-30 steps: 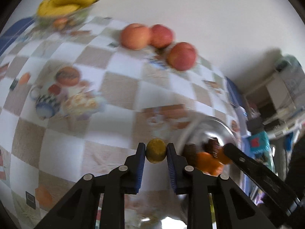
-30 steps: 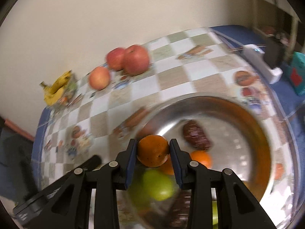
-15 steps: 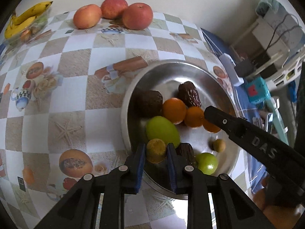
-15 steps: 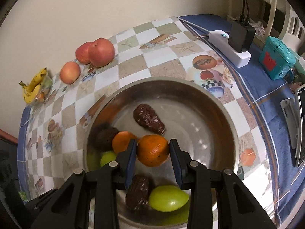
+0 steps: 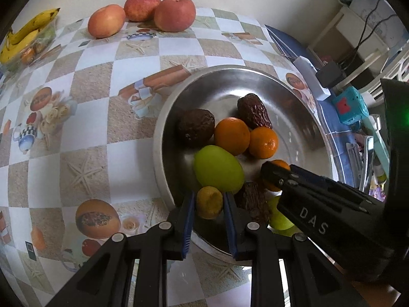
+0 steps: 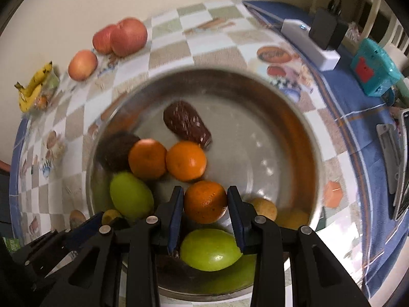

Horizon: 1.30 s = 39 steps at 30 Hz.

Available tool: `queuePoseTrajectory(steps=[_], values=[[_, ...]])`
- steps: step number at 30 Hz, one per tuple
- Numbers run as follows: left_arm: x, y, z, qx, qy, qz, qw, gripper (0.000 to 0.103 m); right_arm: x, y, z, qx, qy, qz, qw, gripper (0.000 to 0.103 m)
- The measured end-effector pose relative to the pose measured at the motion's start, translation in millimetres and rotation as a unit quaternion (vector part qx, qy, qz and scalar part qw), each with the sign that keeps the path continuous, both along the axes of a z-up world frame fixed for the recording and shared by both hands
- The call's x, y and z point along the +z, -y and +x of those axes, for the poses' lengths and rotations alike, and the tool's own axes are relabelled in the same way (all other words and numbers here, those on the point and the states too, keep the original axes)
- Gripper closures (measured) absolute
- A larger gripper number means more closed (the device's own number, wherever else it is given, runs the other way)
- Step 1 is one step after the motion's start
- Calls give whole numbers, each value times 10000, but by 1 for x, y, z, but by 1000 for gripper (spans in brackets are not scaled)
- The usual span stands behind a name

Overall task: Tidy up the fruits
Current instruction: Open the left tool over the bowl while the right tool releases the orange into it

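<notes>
A steel bowl [image 5: 255,76] [image 6: 301,138] on the checkered tablecloth holds oranges [image 5: 231,136], green fruits [image 5: 217,167] [image 6: 209,249] and dark brown fruits [image 5: 195,127] [image 6: 186,124]. My left gripper [image 5: 209,204] is shut on a small yellow-brown fruit [image 5: 209,202] over the bowl's near rim. My right gripper [image 6: 205,203] is shut on an orange [image 6: 205,202] just above the bowl's contents; it also shows in the left wrist view [image 5: 276,176].
Three red apples [image 5: 143,16] [image 6: 120,38] and a banana bunch [image 5: 23,35] [image 6: 33,87] lie at the table's far edge by the wall. A white power strip [image 6: 311,46] and a teal toy [image 6: 373,69] sit on the blue cloth to the right.
Both grippers have dropped lower and closer over the bowl, each still holding its fruit. The right gripper's orange now sits close to the other oranges.
</notes>
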<state>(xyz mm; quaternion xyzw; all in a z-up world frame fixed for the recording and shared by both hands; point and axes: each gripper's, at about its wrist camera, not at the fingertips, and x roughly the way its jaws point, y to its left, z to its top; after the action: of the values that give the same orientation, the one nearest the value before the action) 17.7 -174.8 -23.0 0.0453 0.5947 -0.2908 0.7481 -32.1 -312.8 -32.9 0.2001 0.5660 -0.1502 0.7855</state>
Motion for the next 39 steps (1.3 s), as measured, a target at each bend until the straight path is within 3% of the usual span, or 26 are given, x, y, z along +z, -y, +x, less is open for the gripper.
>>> queuePoseTrajectory(steps=[20, 24, 29, 32, 33, 35, 36, 37, 38, 39], values=[[4, -5, -6, 40, -181, -227, 9996, 77, 8, -8, 3, 57, 13, -238, 9997, 65], [11, -15, -8, 142, -190, -373, 9990, 77, 12, -14, 2, 100, 81, -321, 9994, 58], [15, -34, -13, 327, -146, -313, 9989, 77, 22, -24, -1, 122, 246, -501, 9984, 57], [14, -51, -10, 606, 2, -75, 9981, 77, 27, -31, -5, 146, 326, -522, 9980, 57], [14, -60, -9, 747, 86, 66, 9971, 73, 28, -35, -6, 192, 328, -548, 9978, 57], [14, -69, -7, 935, 221, 275, 9950, 47, 29, -42, -9, 278, 324, -586, 9974, 57], [13, -75, -7, 1042, 307, 395, 9933, 17, 30, -45, -11, 316, 322, -594, 9972, 57], [13, -82, -6, 1160, 404, 470, 9913, 3, 30, -49, -12, 334, 325, -578, 9972, 57], [13, -87, -6, 1234, 463, 489, 9901, 1, 30, -53, -14, 367, 326, -591, 9970, 56], [14, -93, -7, 1303, 504, 511, 9889, 1, 31, -56, -15, 398, 320, -618, 9968, 45]])
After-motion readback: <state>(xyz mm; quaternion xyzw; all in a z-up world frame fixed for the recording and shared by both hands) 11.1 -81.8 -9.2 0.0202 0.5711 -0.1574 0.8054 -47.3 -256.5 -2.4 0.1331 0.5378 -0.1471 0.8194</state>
